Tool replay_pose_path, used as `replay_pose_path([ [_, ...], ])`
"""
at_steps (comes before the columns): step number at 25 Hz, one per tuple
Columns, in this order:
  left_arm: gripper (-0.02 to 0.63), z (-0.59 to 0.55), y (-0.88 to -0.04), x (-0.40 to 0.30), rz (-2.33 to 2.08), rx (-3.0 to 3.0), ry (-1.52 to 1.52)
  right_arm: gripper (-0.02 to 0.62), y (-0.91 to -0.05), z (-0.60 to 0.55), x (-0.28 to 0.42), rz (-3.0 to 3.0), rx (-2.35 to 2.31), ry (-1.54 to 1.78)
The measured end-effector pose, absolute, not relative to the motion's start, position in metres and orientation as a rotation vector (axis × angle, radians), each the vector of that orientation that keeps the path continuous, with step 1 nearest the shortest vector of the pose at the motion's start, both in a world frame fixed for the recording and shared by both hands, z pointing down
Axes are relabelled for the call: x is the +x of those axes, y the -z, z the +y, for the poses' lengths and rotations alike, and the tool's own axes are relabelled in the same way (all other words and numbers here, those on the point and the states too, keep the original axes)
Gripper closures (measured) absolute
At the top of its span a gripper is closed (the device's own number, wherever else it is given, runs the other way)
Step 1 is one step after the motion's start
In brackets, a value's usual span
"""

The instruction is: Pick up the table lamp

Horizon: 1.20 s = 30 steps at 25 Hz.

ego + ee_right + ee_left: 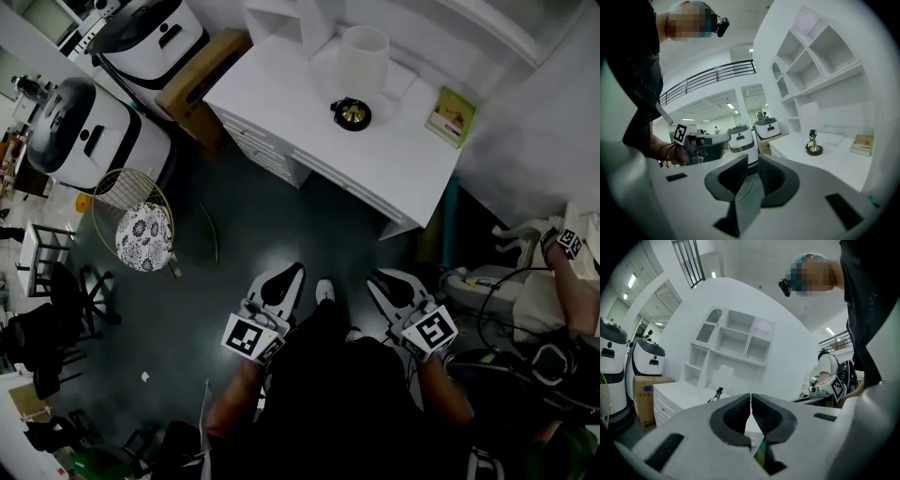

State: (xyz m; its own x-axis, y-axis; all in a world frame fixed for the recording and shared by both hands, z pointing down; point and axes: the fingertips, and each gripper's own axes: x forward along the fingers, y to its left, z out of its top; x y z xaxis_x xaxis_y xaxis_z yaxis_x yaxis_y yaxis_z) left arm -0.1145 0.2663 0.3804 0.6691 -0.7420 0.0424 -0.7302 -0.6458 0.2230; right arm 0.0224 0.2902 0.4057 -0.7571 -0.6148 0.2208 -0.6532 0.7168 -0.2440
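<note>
On the white desk [394,173] ahead stands a table lamp with a white cylindrical shade [363,58], its shade [810,118] pale against the shelf unit. Beside it sits a small black object on a round brass base [352,113], also visible from the side [814,143]. My left gripper [298,268] and right gripper [374,276] hang low over the dark floor, well short of the desk. The left gripper [750,397] has its jaws touching with nothing between them. On the right gripper [753,162] only a narrow slit separates the jaws, and they hold nothing.
A green book [451,116] lies at the desk's right end. Two white robots [94,131] and a cardboard box [202,80] stand left of the desk. A wire-frame stool [142,232] sits on the floor at left. Another person [574,281] with cables is at right.
</note>
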Motion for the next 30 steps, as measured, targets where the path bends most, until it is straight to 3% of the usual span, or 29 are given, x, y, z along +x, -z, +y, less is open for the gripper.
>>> replay_pose_path([
  [30,0.581,0.145,-0.370,-0.112,-1.160,2.707,0.036,0.518,-0.417,0.172,0.029,-2.807,1.140,-0.514],
])
